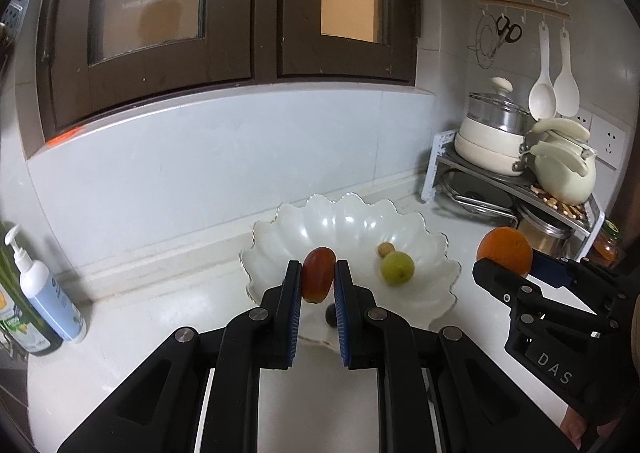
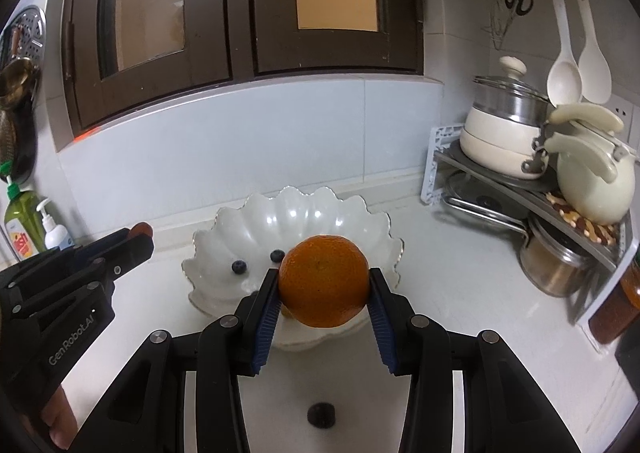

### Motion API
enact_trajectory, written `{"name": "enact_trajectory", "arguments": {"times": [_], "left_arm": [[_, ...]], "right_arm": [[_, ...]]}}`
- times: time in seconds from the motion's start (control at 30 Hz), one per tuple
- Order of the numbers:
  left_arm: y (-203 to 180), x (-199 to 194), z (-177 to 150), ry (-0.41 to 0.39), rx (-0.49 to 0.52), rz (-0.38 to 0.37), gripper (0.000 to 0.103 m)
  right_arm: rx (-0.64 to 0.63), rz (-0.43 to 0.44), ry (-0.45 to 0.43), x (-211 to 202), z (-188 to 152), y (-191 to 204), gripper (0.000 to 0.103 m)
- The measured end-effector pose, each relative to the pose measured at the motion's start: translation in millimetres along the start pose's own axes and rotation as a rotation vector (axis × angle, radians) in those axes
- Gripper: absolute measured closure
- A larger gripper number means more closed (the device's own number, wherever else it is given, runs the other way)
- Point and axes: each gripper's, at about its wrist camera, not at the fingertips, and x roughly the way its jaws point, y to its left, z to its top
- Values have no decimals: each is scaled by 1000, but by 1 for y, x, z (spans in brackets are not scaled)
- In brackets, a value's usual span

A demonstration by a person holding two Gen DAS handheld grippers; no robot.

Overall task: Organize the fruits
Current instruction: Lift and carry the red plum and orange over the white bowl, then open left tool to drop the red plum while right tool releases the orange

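Your left gripper point(image 1: 318, 277) is clamped on a small reddish oblong fruit point(image 1: 318, 273), held over the near rim of the scalloped white bowl point(image 1: 280, 229) so a release would land it inside. Your right gripper point(image 2: 324, 285) pinches an orange point(image 2: 324, 281) by its sides, just short of the same bowl. In the bowl already lie a green fruit point(image 1: 397, 268), a small brown one point(image 1: 385, 249), and two dark berries point(image 2: 239, 266), possibly blueberries. A dark round thing point(image 2: 321, 415) sits on the counter, nearer you than the bowl.
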Motion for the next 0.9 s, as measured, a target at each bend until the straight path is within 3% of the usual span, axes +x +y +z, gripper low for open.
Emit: {"name": "enact_trajectory", "arguments": {"times": [0.23, 0.9], "left_arm": [[6, 20, 9, 18, 3, 13, 86], [16, 113, 2, 224, 6, -12, 86]], "right_arm": [[-15, -14, 13, 19, 10, 2, 59], [-55, -28, 169, 93, 11, 0, 59]]}}
